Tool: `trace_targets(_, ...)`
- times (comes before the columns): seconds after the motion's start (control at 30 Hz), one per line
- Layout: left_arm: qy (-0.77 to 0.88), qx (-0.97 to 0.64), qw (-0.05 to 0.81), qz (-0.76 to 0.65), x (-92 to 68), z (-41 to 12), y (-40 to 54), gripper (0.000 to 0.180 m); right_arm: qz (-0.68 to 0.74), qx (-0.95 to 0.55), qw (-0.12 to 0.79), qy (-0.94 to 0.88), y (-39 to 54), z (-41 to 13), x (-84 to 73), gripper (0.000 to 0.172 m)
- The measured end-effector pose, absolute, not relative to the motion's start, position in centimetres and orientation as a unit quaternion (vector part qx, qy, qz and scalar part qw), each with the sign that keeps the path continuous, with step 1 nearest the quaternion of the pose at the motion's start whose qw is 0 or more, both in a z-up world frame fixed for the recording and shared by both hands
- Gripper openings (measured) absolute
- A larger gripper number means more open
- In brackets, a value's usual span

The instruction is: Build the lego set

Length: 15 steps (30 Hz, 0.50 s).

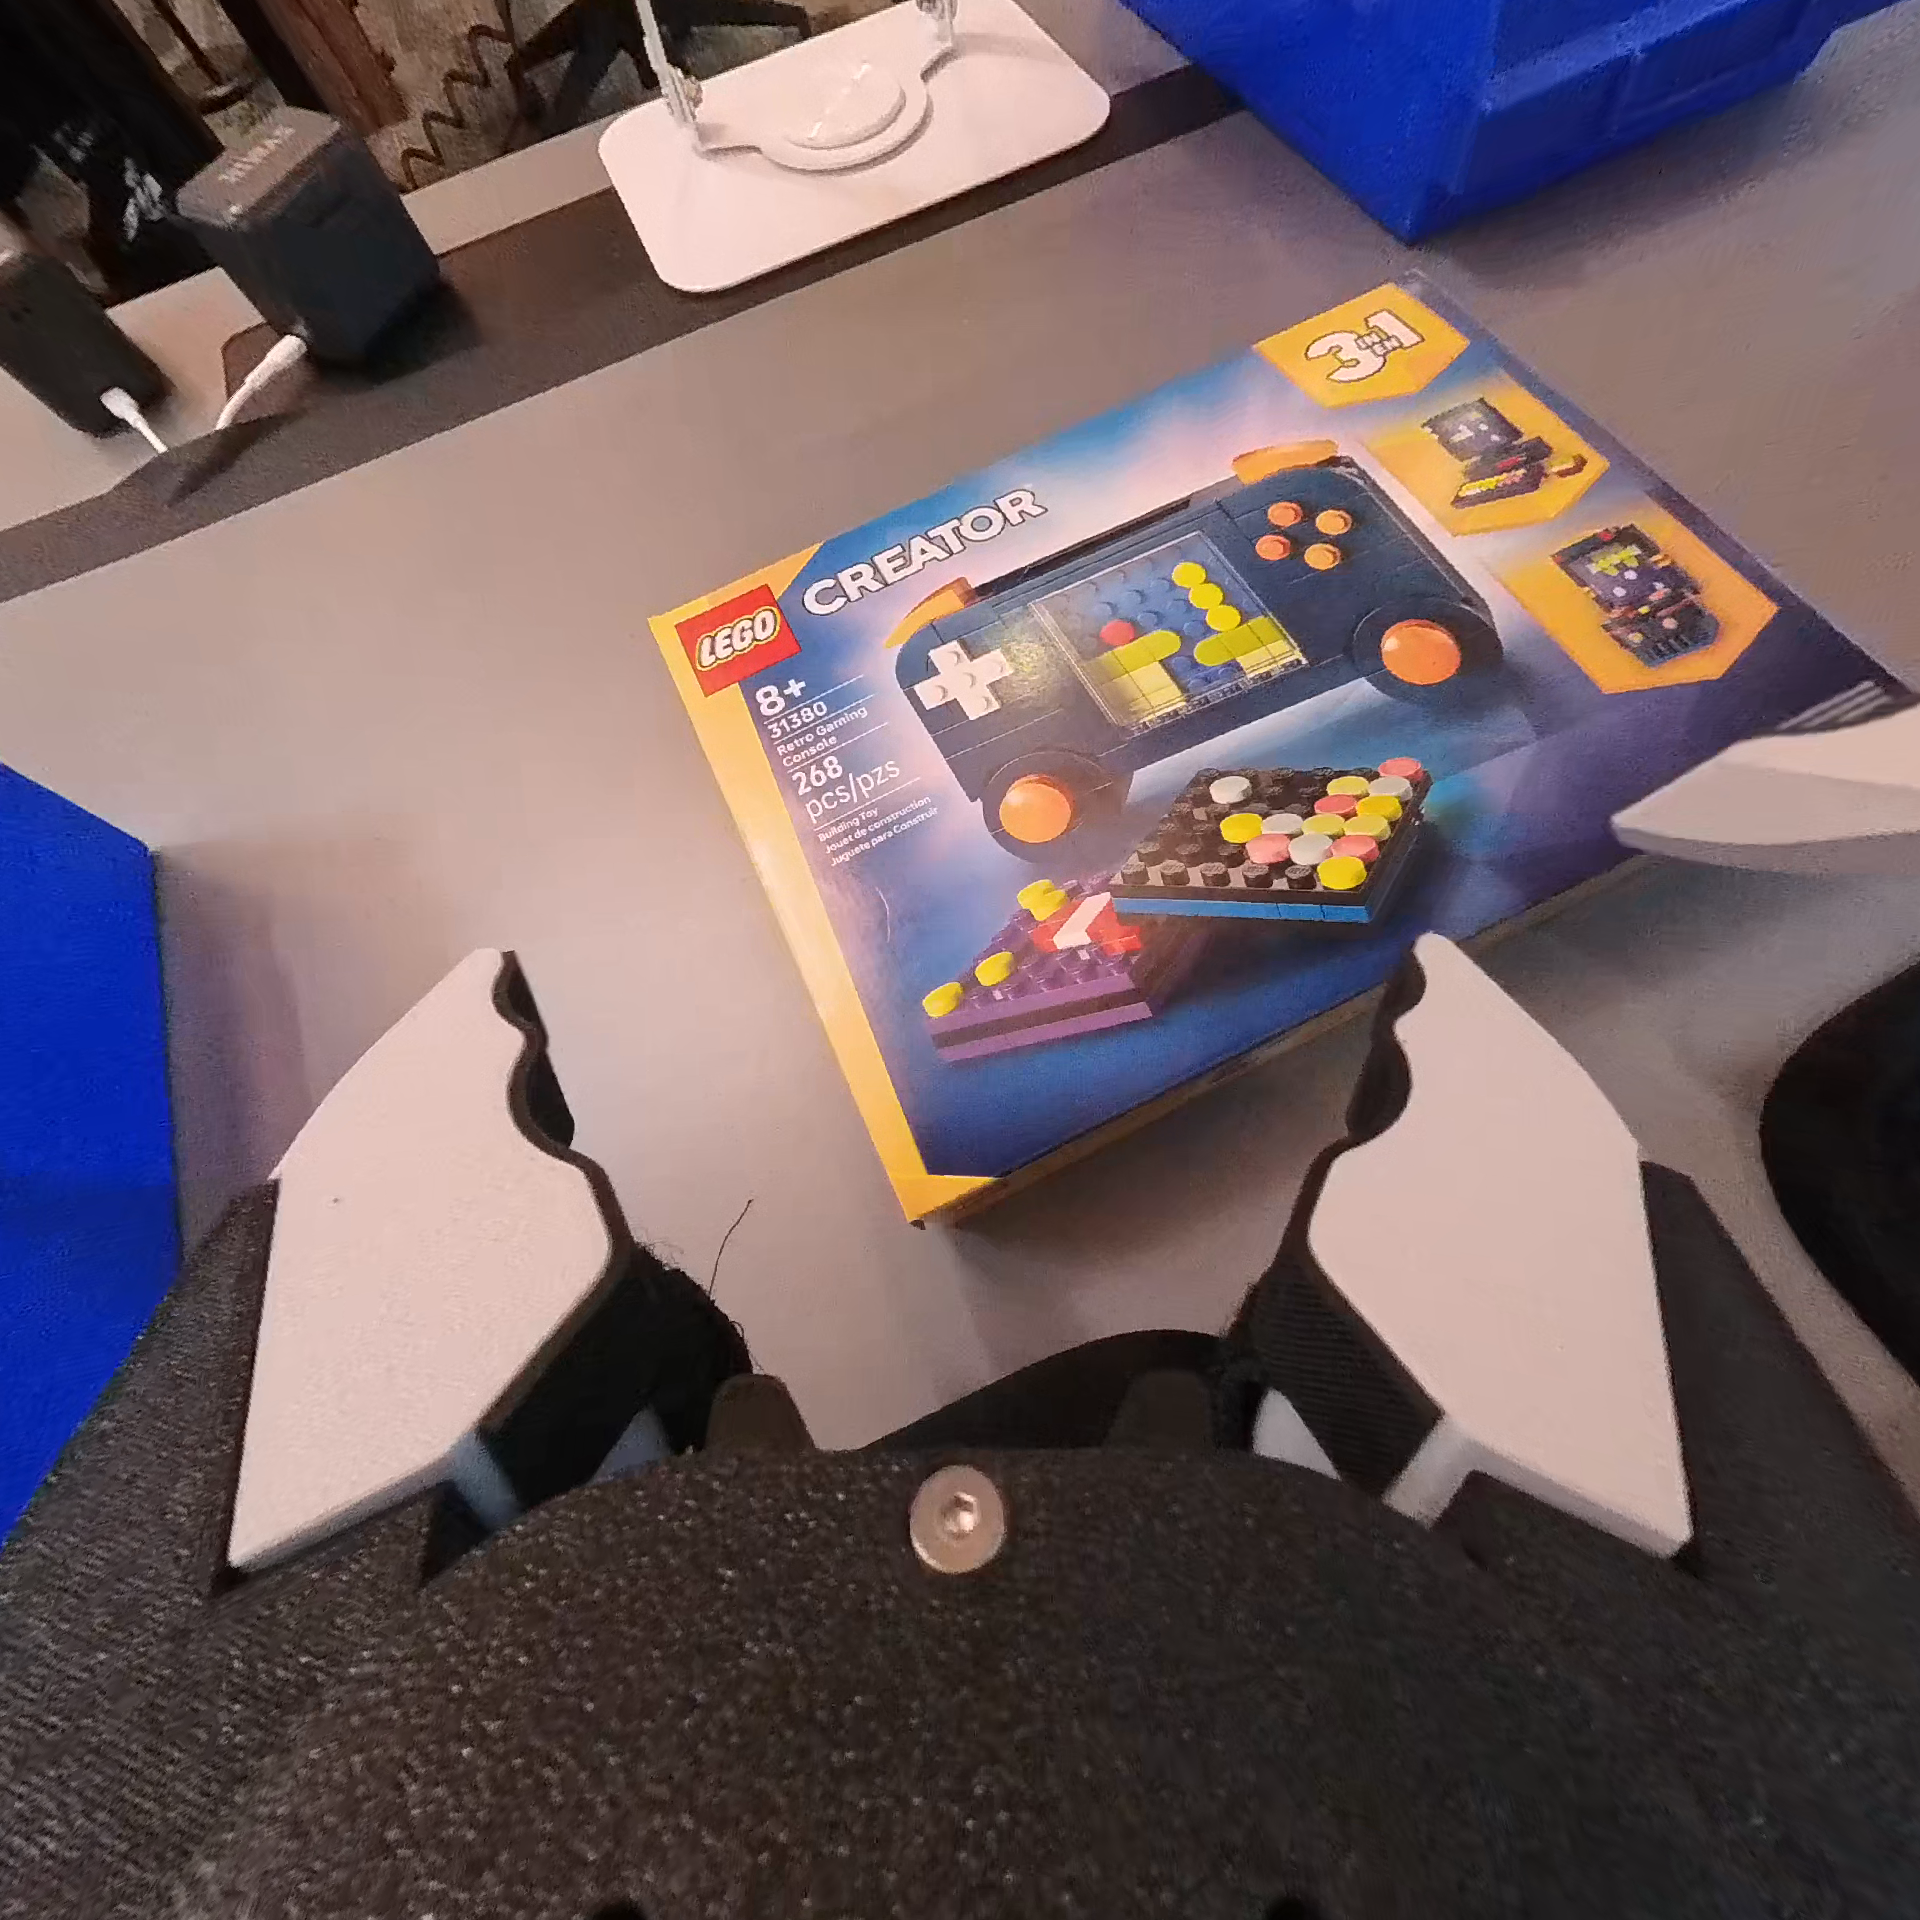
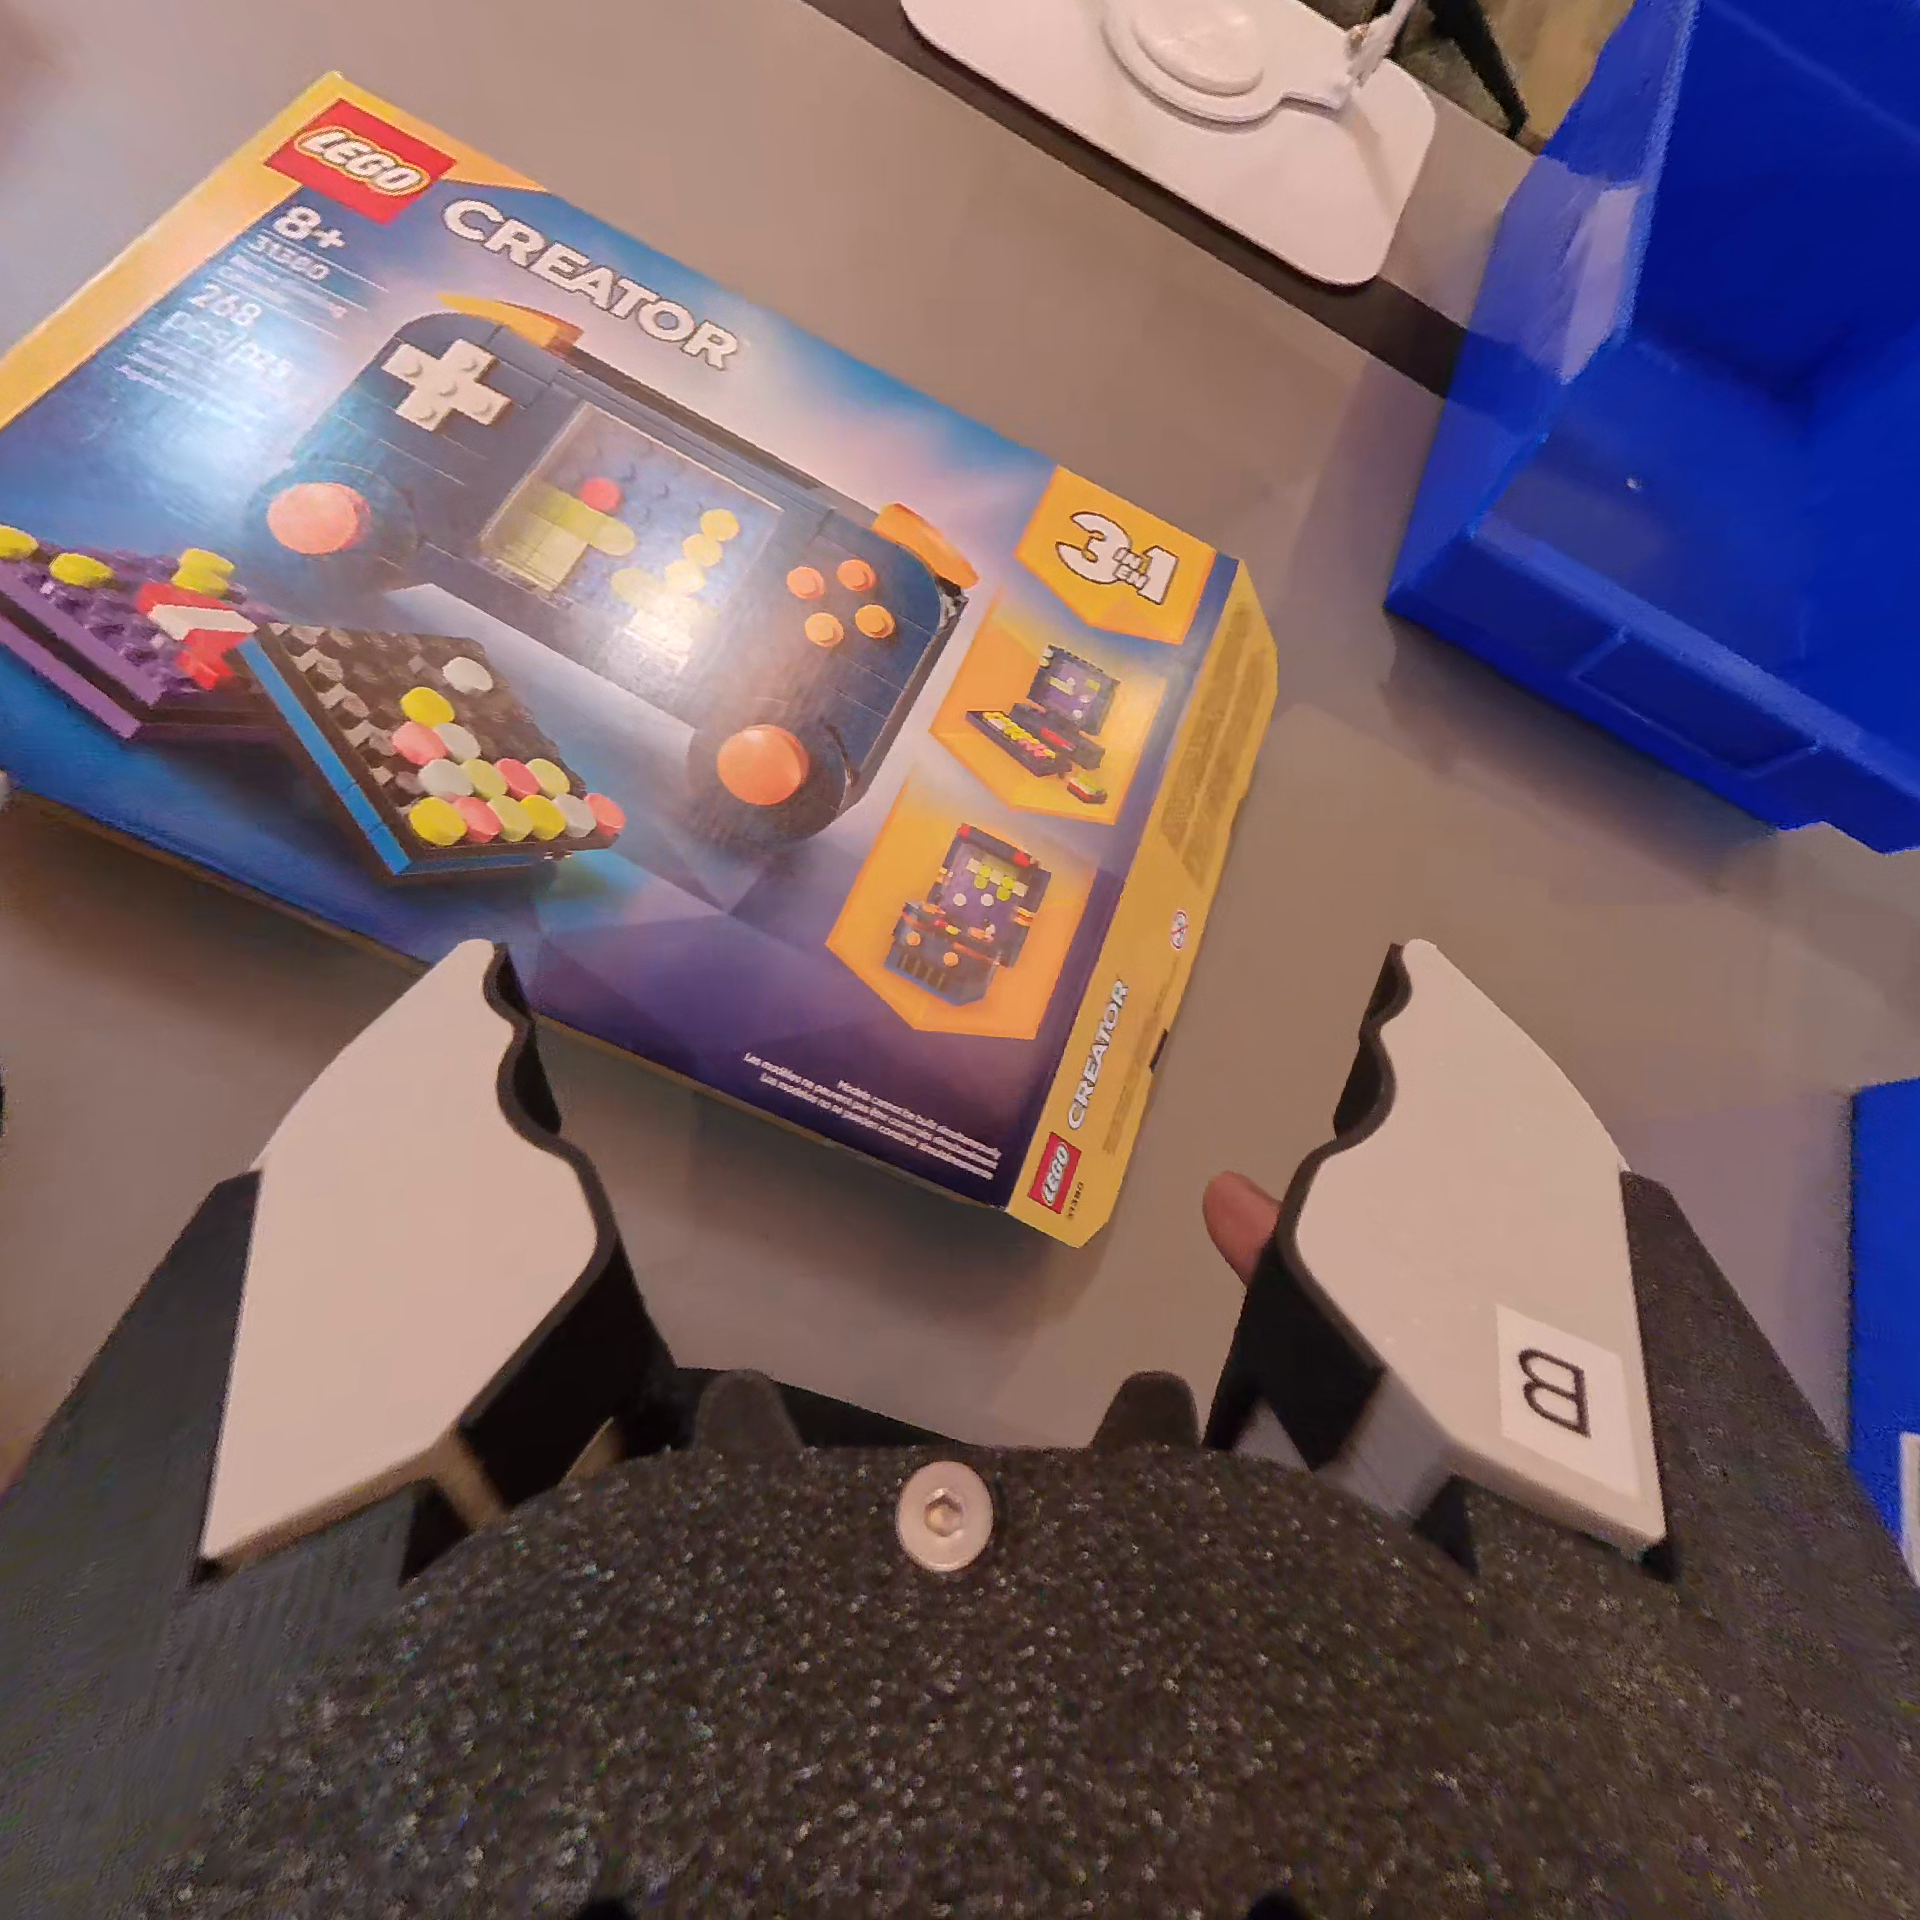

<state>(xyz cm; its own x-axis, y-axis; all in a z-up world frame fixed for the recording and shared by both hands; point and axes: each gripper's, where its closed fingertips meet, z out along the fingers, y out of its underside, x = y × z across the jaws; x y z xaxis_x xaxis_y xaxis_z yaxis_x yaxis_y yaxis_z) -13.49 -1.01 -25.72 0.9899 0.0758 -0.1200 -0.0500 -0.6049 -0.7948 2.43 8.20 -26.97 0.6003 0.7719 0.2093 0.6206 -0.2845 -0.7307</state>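
This looks like an indoor work or recording station, not a kitchen or a shop floor. A plain grey table (image 1: 416,727) carries blue plastic storage bins (image 2: 1683,582), a white flat stand base (image 1: 852,156) with a clear holder on it, and dark boxy devices (image 1: 312,239) plugged in with white cables (image 1: 260,379). A boxed building-toy set (image 1: 1195,748) lies flat on the table. Beyond the far edge, patterned fabric or carpet shows dimly.

flat rectangular cardboard toy-brick box (image 1: 1226,727), blue printed front with yellow border strip, lying face up on grey tabletop (image 1: 416,727), closed, skewed to table edge, between both wide-open grippers' fingers, touched by neither, blue plastic bin (image 2: 1683,520) near its short yellow end
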Motion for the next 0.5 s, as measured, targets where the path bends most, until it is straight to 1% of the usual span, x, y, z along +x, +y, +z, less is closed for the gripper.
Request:
trace_targets(0.13,-0.008,-0.896,0.439,0.070,-14.0,-25.9,-1.2,0.145,0.126,-0.792,0.393,-0.450,7.5,-27.2,1.7,0.147)
trace_targets(0.3,-0.005,-0.897,0.439,0.056,-14.4,-26.0,-1.2,0.143,0.135,-0.785,0.392,-0.460,7.5,-27.0,1.3,0.147)
trace_targets(0.5,0.023,-0.902,0.430,0.022,-15.5,-26.5,-0.8,0.140,0.143,-0.774,0.367,-0.496,8.0,-27.7,1.0,0.147)
